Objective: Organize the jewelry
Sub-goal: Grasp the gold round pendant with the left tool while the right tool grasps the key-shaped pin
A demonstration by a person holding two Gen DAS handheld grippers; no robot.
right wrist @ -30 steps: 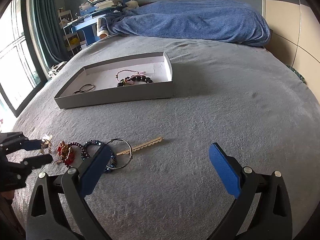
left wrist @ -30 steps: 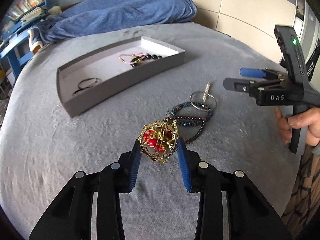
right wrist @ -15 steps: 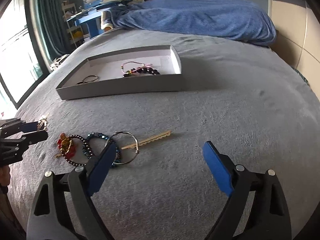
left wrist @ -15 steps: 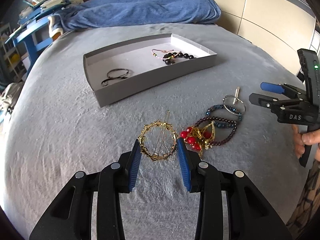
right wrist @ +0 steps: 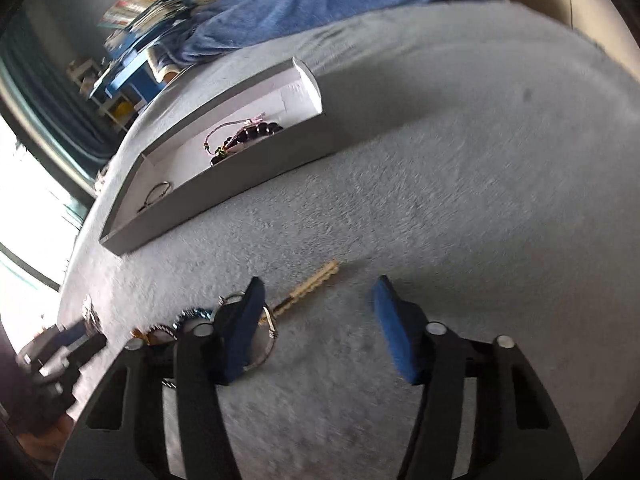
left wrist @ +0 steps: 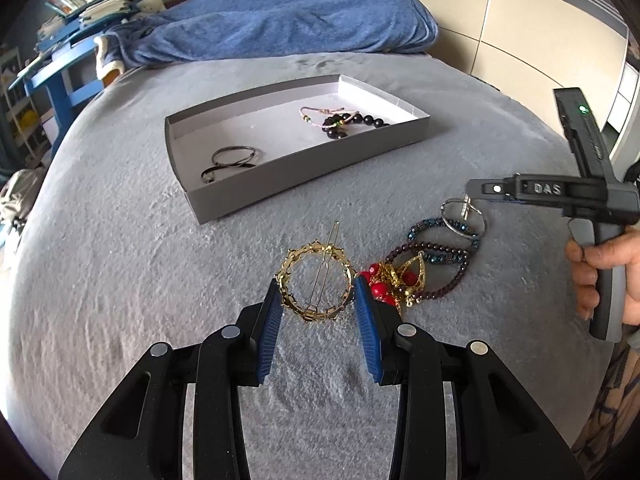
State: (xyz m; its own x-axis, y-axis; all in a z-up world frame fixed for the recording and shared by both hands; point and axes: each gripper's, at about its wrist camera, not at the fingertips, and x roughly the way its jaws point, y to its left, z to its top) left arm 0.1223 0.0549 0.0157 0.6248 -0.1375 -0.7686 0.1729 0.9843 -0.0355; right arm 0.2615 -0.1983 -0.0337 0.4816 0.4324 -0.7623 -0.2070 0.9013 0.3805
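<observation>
Left gripper (left wrist: 318,300): its blue pads (left wrist: 270,320) are clamped on the two sides of a gold ring-shaped hair clip (left wrist: 316,286), which has a thin pin running across its middle. The clip is held above the grey bed cover (left wrist: 120,280); whether its lower edge touches the cover cannot be told.

Just right of the clip, a heap of jewelry lies on the cover: a red-beaded gold piece (left wrist: 394,280), a dark purple bead bracelet (left wrist: 436,268), a blue bead bracelet (left wrist: 442,236) and a silver ring (left wrist: 464,216) at the far end. These pieces overlap one another.

Right gripper (right wrist: 316,312): its jaws are closing and stand apart, with bare cover between the pads. In its blurred view, the left finger (right wrist: 240,332) partly covers the silver ring, and a pale gold toothed bar (right wrist: 312,286) extends from the ring toward the gap. In the left wrist view, the gripper's tip (left wrist: 496,190) hangs over the ring, and a hand (left wrist: 612,276) holds the grip.

Container: an open grey tray (left wrist: 304,160) with a white floor lies farther up the bed, well apart from the heap. Contents:
- thin dark wire bangles (left wrist: 232,162) near its left end;
- a pink cord bracelet (left wrist: 326,114) and a black bead bracelet (left wrist: 356,122), touching, near its right end.

A blue blanket (left wrist: 280,20) is bunched behind the tray.
</observation>
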